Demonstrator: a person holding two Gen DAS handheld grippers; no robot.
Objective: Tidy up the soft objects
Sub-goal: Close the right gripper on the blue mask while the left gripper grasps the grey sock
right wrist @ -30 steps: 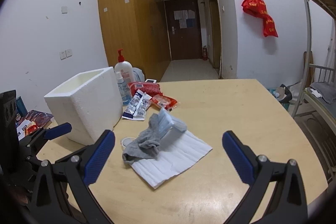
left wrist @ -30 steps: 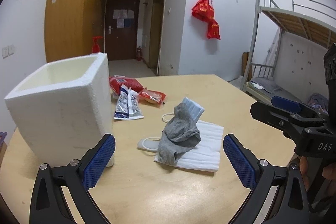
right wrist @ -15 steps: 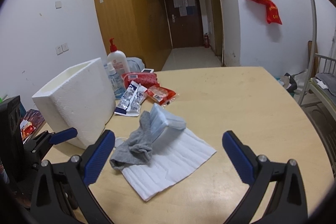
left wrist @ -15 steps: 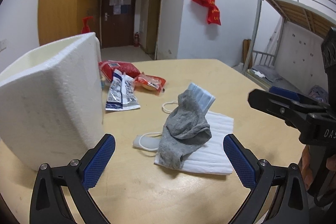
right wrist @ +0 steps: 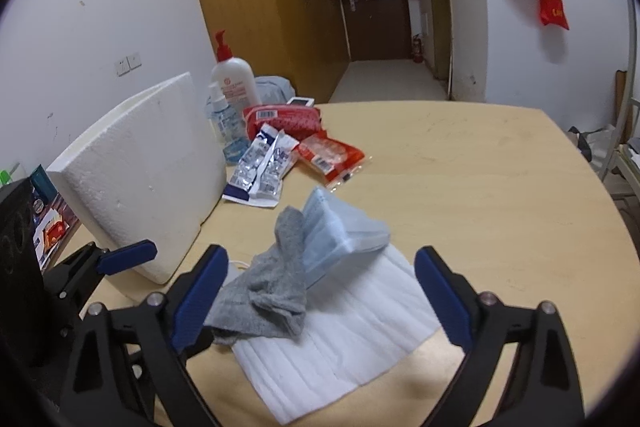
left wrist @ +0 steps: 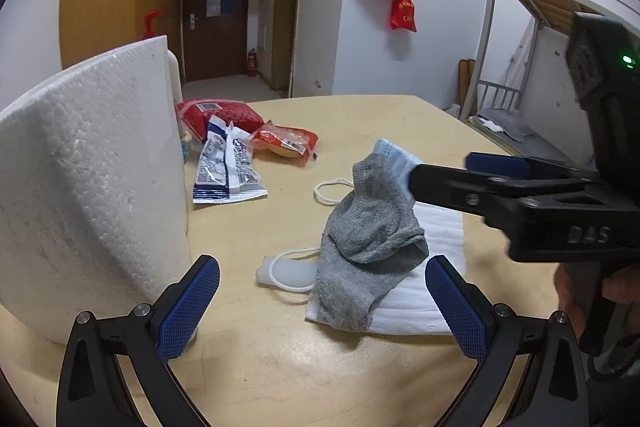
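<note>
A grey sock (left wrist: 368,239) (right wrist: 276,283) lies crumpled over a stack of pale blue face masks (left wrist: 394,157) (right wrist: 340,227), both on a white folded cloth (left wrist: 432,291) (right wrist: 352,331) on the wooden table. To the left stands a white foam box (left wrist: 88,179) (right wrist: 144,171). My left gripper (left wrist: 322,267) is open, low over the table just short of the sock. My right gripper (right wrist: 320,259) comes in from the right; its jaws are closing, with the sock and masks ahead between them, untouched. One right finger (left wrist: 440,183) reaches beside the masks.
A white mask with ear loops (left wrist: 288,271) lies beside the sock. Red snack packets (left wrist: 288,141) and a blue-white packet (left wrist: 224,167) lie behind the pile. A pump bottle (right wrist: 234,83) stands behind the box. A bunk bed (left wrist: 540,7) is beyond the table's right edge.
Both grippers have moved forward and lower toward the pile, which now looks larger. The right gripper's finger now reaches up to the masks, and its jaws stand slightly narrower.
</note>
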